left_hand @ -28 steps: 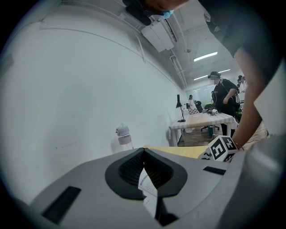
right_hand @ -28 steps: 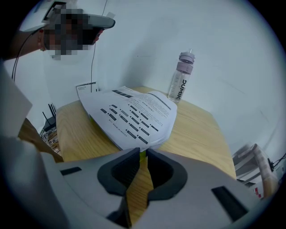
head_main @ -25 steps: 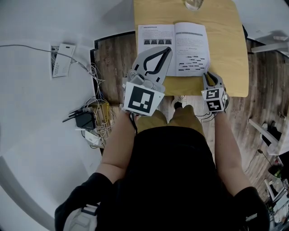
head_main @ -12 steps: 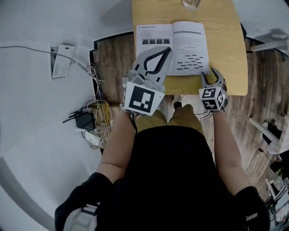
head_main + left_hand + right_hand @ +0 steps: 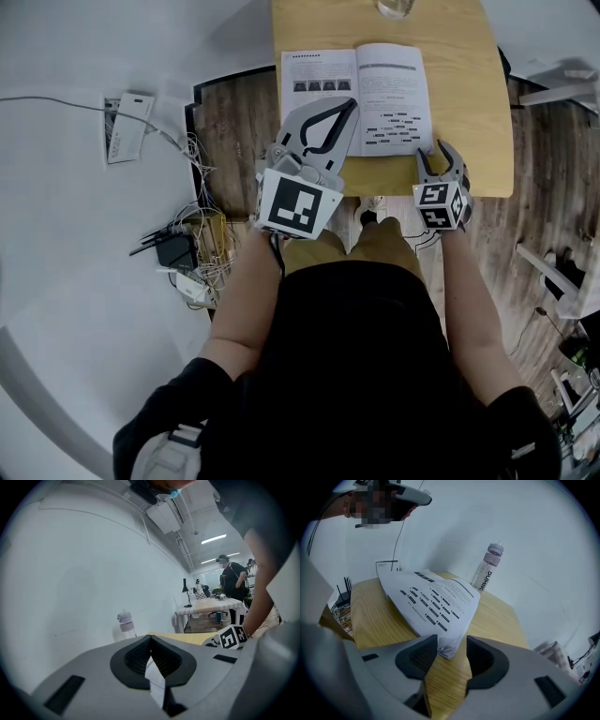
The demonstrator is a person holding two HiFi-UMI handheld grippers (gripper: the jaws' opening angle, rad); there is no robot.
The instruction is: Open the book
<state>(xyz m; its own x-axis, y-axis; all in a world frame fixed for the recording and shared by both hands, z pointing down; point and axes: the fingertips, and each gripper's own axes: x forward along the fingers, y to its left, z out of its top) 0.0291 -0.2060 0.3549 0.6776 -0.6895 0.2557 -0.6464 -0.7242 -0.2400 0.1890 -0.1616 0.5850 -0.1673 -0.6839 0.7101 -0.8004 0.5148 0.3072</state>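
Observation:
The book (image 5: 356,94) lies open on the wooden table (image 5: 469,103), white printed pages facing up. My left gripper (image 5: 342,111) reaches over its near left page and is shut on a sheet of paper (image 5: 154,679), which shows pinched between the dark pads (image 5: 136,656). My right gripper (image 5: 434,155) sits at the book's near right corner. Its jaws have just been opening and now stand open. In the right gripper view the corner of the book (image 5: 436,602) lies in the gap of the right gripper (image 5: 452,656), and neither pad presses on it.
A clear bottle (image 5: 487,569) stands at the table's far edge behind the book. Cables and a black box (image 5: 178,248) lie on the floor to the left, near a paper tag (image 5: 127,122). A person (image 5: 232,581) stands by a far desk.
The right gripper's jaws have spread apart and let go of the book's near right corner. The left gripper has kept still with its grip on the page.

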